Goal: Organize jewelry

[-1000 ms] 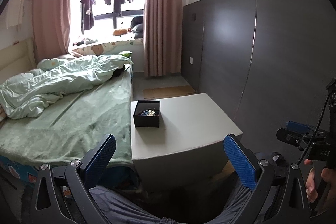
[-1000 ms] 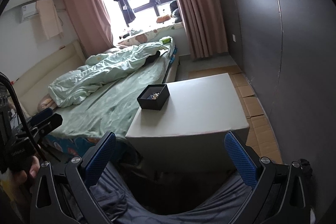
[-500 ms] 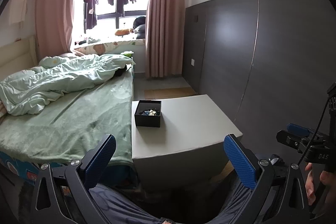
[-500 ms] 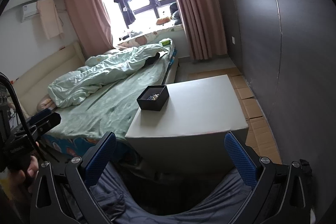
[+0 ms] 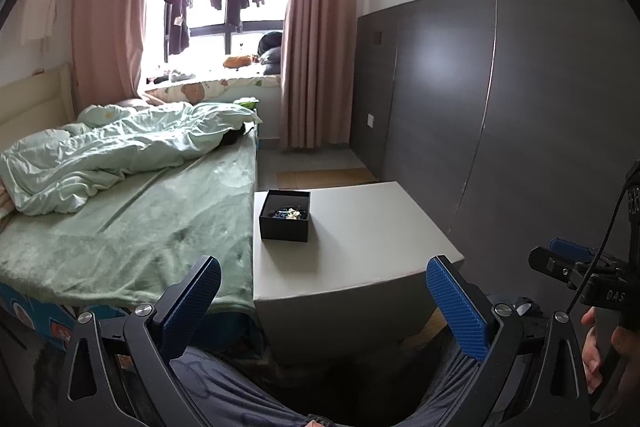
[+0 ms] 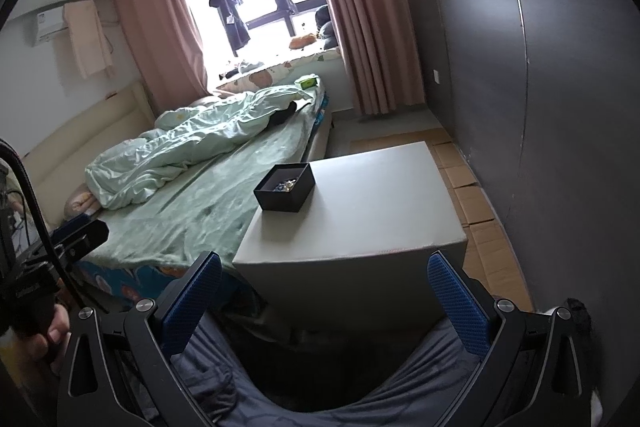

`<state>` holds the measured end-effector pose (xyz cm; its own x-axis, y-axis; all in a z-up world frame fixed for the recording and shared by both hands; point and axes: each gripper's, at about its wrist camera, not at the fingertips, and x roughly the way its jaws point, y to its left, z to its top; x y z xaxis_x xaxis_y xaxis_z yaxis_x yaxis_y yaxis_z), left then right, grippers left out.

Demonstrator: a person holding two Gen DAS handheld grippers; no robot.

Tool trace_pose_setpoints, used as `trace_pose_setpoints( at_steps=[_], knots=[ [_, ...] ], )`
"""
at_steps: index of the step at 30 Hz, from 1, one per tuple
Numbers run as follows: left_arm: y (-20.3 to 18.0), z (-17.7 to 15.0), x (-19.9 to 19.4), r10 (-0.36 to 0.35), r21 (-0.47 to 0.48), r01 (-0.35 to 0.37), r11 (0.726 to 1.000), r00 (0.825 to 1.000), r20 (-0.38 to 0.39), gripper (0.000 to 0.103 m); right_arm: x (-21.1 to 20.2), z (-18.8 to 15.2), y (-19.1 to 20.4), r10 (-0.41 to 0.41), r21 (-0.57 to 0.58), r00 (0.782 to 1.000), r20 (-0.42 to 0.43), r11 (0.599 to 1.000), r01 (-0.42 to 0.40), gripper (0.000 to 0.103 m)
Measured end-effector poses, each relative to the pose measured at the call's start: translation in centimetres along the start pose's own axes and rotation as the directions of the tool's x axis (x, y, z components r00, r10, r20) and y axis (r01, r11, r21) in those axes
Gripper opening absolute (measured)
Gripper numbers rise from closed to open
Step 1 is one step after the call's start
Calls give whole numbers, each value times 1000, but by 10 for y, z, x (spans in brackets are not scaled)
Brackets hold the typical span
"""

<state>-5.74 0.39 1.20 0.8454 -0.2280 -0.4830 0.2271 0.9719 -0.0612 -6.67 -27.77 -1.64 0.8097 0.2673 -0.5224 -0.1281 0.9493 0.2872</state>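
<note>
1. While the bed (image 5: 132,227) with its green sheet and crumpled pale quilt (image 5: 120,147) fills the left side of the room, a grey table (image 5: 360,239) stands against its right edge, beside the dark wall panel (image 5: 520,107).
2. Pink curtains (image 5: 316,47) frame a bright window (image 5: 224,7) with dark clothes hanging in front of it.
3. Both claws hang low in front of the table, above the person's grey-trousered lap (image 6: 320,367).
4. Left claw (image 5: 324,303): blue-padded fingers spread wide apart, gripping nothing.
5. Right claw (image 6: 324,303): likewise spread wide and empty; the left wrist view shows it at the far right edge, held in a hand (image 5: 608,351).
6. A black open box (image 5: 285,215) sits on the table's far left part, near the bed edge, well ahead of both claws and apart from them.
7. Jewelry (image 5: 288,214) lies in the box as a small tangled heap, dark blue and pale gold bits; single pieces are too small to tell.
</note>
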Motion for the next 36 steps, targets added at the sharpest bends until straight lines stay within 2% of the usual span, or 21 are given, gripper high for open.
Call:
trace_pose_setpoints(
  at_steps=[21,36],
  knots=[
    [3,-3,0,26,-11,-26,1000,1000,6,103,-4,-2,0,-6,14,1000,-4,1000,6,103],
    [7,-3,15,4,-15,-4,1000,1000,1,103,9,1,-5,-15,24,1000,-27,1000,16,103]
  ],
)
